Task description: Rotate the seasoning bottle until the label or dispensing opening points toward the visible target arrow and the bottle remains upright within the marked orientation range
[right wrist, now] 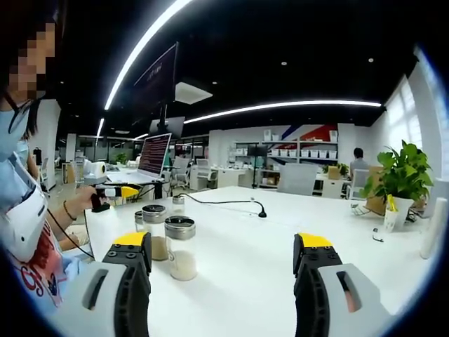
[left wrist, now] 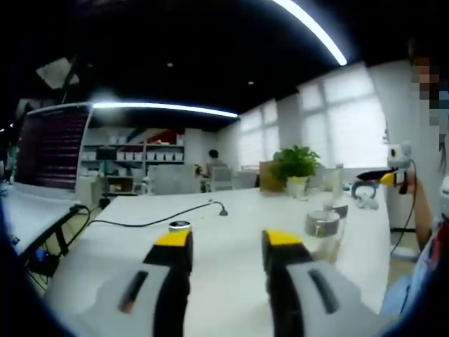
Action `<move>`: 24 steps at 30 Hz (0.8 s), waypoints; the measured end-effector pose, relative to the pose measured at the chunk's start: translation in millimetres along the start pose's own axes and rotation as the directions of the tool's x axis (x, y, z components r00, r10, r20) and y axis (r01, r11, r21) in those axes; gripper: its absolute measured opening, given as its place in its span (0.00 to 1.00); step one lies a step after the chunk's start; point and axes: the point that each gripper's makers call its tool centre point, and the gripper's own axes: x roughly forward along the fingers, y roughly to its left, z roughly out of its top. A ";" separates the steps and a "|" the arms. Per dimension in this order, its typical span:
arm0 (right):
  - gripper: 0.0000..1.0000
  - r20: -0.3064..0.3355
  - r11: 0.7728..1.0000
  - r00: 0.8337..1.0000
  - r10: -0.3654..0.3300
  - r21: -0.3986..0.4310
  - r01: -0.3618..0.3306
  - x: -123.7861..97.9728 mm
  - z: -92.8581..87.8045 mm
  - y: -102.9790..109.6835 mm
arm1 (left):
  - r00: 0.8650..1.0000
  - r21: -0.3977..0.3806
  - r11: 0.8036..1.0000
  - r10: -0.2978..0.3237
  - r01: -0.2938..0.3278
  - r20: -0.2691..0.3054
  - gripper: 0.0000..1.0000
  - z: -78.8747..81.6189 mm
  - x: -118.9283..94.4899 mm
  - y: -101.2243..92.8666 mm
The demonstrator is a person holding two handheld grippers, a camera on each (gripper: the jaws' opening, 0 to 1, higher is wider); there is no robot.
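So the left gripper (left wrist: 228, 246) is hanging over the white table (left wrist: 231, 210) with its yellow-tipped jaws spread fairly wide and nothing sitting between them. In the left gripper view, the seasoning bottle (left wrist: 321, 235) is standing upright just right of the right jaw, a clear glass jar with a silver lid, and a second jar (left wrist: 338, 210) is sitting right behind it. A small round silver lid (left wrist: 179, 225) is peeking out just past the left jaw tip. A black cable (left wrist: 154, 219) is snaking across the tabletop further back, and a potted plant (left wrist: 296, 168) is sitting at the far end by the windows.

The right gripper (right wrist: 228, 251) is also hovering above the table with its jaws wide apart and empty. In the right gripper view the seasoning bottle (right wrist: 181, 247) is standing upright just to the right of the left jaw, with pale powder in the bottom. Another jar (right wrist: 155, 228) is sitting right behind it, partly hidden by the jaw, plus a smaller one (right wrist: 178, 203) further back. The person's hand (right wrist: 90, 200) is showing at the left, gripping the other tool. I can't tell where any arrow or label is from here.
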 end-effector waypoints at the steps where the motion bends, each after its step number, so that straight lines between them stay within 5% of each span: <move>1: 0.85 0.001 1.000 1.000 -0.001 0.001 0.001 -0.1 0.0 -0.6 | 1.000 -0.002 1.000 -0.001 0.001 0.004 0.42 0.2 2.4 1.0; 24: 0.85 -0.017 1.000 1.000 0.014 0.011 -0.013 6.3 -5.6 -1.6 | 0.995 -0.005 0.996 0.084 -0.085 -0.056 0.42 -28.3 54.8 29.5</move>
